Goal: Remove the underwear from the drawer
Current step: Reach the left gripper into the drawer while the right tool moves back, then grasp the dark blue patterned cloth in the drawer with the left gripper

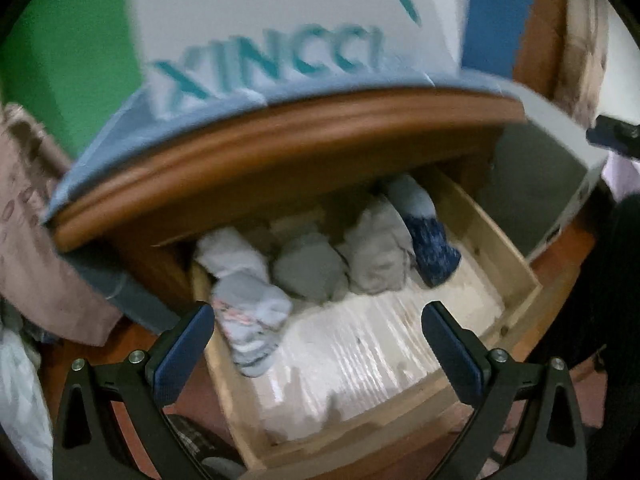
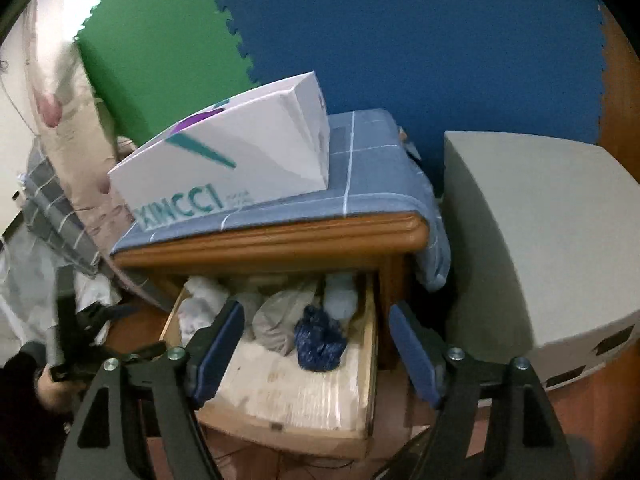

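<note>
1. I hold the left claw point(image 1: 318, 344) and right claw point(image 2: 316, 348) spread apart and empty, ready to reach.
2. Rolled underwear point(image 1: 376, 256) sits ahead of both claws, at the back of the pulled-out drawer point(image 1: 504, 248).

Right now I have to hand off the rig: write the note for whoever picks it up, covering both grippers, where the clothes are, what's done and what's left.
Left gripper: open, empty, hovering over the drawer's front half.
Right gripper: open, empty, held above the drawer.
Drawer: pulled out from under the wooden nightstand top; a white box sits up there on a blue cloth.
Contents: rolled garments bunched at the back: light blue patterned roll on the left, grey bundle, pale grey bundle, dark blue speckled piece on the right. Front of the drawer floor is bare.
Done: drawer is open.
Left: grasp a piece and lift it out; nothing is gripped yet.
</note>
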Action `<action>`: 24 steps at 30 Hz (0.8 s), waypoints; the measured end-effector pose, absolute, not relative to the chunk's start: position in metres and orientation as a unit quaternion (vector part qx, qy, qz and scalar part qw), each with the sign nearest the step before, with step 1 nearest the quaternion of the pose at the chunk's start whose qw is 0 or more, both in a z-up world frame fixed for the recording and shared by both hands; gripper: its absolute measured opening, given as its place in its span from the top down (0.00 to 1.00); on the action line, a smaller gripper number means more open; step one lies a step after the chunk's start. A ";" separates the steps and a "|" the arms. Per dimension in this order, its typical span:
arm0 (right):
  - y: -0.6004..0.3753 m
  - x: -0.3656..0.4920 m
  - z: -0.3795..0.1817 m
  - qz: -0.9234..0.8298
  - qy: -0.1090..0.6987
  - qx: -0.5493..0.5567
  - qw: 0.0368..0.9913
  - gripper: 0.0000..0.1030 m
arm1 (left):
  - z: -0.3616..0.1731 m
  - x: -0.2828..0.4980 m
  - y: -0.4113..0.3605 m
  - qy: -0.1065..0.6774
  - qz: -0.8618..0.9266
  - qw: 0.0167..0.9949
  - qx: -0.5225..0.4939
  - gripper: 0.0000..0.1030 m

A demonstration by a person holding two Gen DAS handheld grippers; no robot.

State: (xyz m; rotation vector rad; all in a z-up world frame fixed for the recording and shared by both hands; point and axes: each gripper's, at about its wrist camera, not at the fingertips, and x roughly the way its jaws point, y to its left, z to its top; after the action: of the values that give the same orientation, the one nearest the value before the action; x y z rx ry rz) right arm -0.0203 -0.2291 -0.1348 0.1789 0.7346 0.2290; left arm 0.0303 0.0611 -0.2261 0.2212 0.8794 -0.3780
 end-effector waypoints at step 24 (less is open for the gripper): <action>-0.312 -0.029 -0.137 0.142 0.279 0.291 0.904 0.23 | -0.282 0.057 -0.131 0.337 -0.367 0.744 0.446 0.10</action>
State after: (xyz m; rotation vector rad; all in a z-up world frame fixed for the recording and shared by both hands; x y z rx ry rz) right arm -0.0289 -0.3117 -0.1365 0.6014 0.5760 0.2927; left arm 0.0570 -0.1310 -0.2815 0.9764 0.7383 -0.8029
